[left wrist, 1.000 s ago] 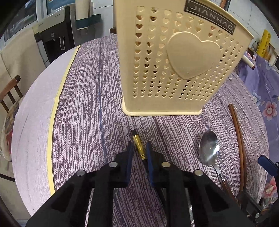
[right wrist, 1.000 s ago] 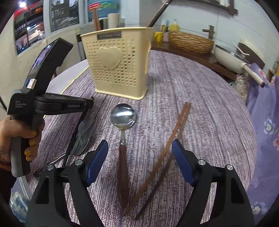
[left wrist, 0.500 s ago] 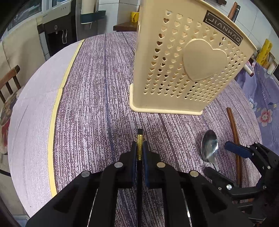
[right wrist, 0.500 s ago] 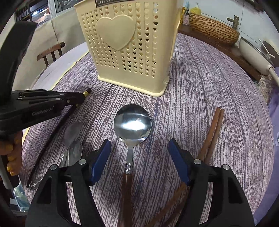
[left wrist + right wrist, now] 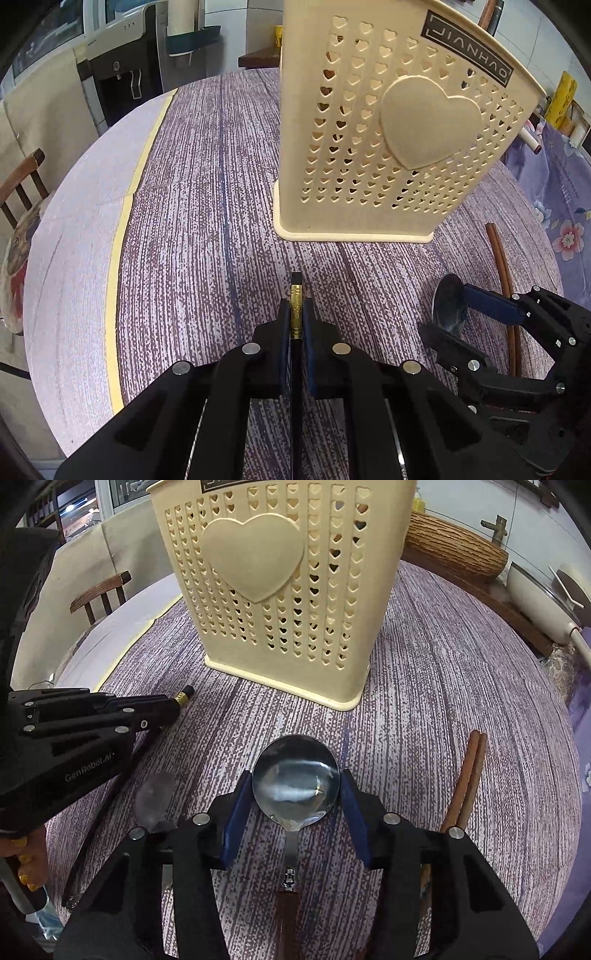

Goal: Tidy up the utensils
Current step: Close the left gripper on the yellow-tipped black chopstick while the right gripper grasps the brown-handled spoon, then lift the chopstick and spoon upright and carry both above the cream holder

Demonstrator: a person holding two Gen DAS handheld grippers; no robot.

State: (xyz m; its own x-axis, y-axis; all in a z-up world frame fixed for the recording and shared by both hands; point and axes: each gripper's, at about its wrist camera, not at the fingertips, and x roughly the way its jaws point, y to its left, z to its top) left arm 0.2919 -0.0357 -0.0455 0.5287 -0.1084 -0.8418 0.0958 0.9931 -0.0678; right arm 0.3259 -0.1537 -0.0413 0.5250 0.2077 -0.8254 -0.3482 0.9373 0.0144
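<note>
On streaked tablecloth [image 5: 192, 229], left tool [image 5: 295, 314] pinches brass-banded chopstick [image 5: 296, 310]; right tool [image 5: 295, 801] seemingly spread around spoon [image 5: 295, 779].

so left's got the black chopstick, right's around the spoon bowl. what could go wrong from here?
1. The left gripper pinches the black chopstick near its gold-banded end, so the long remainder could swing or slip when lifted.
2. The right gripper straddles the spoon at its round bowl; closing there may let it pop out.
3. The holder stands close ahead; a raised utensil could knock it.

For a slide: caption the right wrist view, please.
Right gripper open around the large spoon before the cream utensil holder.
</note>
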